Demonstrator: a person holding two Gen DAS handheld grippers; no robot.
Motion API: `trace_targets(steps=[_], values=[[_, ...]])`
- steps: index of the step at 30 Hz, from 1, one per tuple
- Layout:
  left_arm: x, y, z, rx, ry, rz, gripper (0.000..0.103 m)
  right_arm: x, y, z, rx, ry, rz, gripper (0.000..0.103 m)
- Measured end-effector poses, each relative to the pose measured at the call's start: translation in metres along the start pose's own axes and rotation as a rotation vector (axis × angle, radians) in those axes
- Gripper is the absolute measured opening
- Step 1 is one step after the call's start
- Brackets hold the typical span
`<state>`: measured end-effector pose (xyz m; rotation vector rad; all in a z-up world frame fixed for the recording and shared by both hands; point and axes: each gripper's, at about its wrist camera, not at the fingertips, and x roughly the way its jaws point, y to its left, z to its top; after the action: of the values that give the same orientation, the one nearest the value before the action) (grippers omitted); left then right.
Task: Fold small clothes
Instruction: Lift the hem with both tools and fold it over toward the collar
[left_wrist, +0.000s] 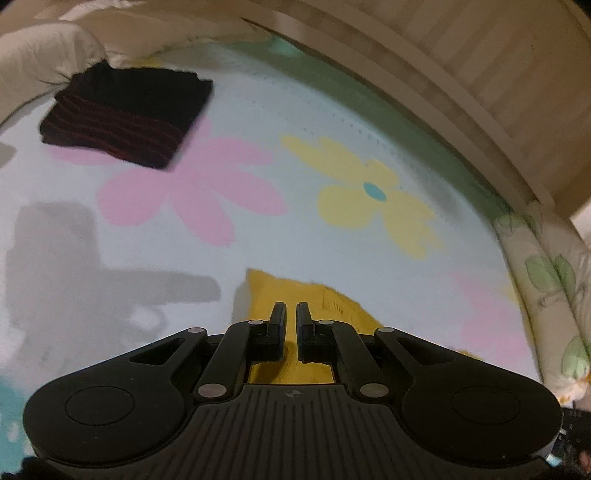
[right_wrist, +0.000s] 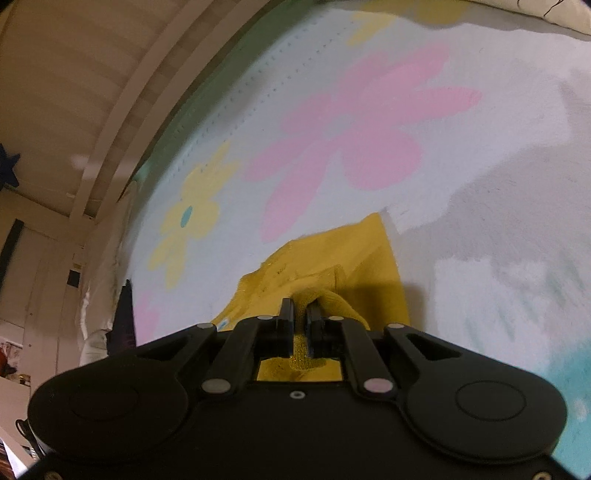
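Observation:
A small yellow garment (left_wrist: 295, 295) lies on the flowered blanket, partly folded over itself. My left gripper (left_wrist: 291, 308) hangs low over its near edge, jaws almost together, with yellow cloth showing in the narrow gap. In the right wrist view the same yellow garment (right_wrist: 369, 258) bunches up toward my right gripper (right_wrist: 300, 304), and a ridge of its cloth runs between the two fingers, pinched there. A folded black garment with red stripes (left_wrist: 125, 118) rests at the far left of the blanket.
The pale blue blanket (left_wrist: 258, 229) with pink and yellow flowers covers the bed. A cream duvet (left_wrist: 40, 48) is heaped at the far left. A wooden bed frame (left_wrist: 461, 85) curves along the far side, with a leaf-print sheet (left_wrist: 546, 280) at the right edge.

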<state>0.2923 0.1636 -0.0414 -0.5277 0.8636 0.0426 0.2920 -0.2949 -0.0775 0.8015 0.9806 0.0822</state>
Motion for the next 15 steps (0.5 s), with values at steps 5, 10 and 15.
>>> trace_targets(steps=[5,10,15], values=[[-0.002,-0.012,-0.011,0.153,0.073,-0.01,0.007,-0.005,-0.001,0.0,-0.025,-0.042,-0.029,0.06],[-0.016,-0.016,-0.034,0.287,0.159,-0.063,0.008,-0.024,0.003,-0.002,-0.093,-0.061,-0.033,0.061],[-0.015,-0.03,-0.062,0.449,0.258,-0.116,0.008,-0.034,0.003,-0.009,-0.149,-0.004,-0.02,0.06]])
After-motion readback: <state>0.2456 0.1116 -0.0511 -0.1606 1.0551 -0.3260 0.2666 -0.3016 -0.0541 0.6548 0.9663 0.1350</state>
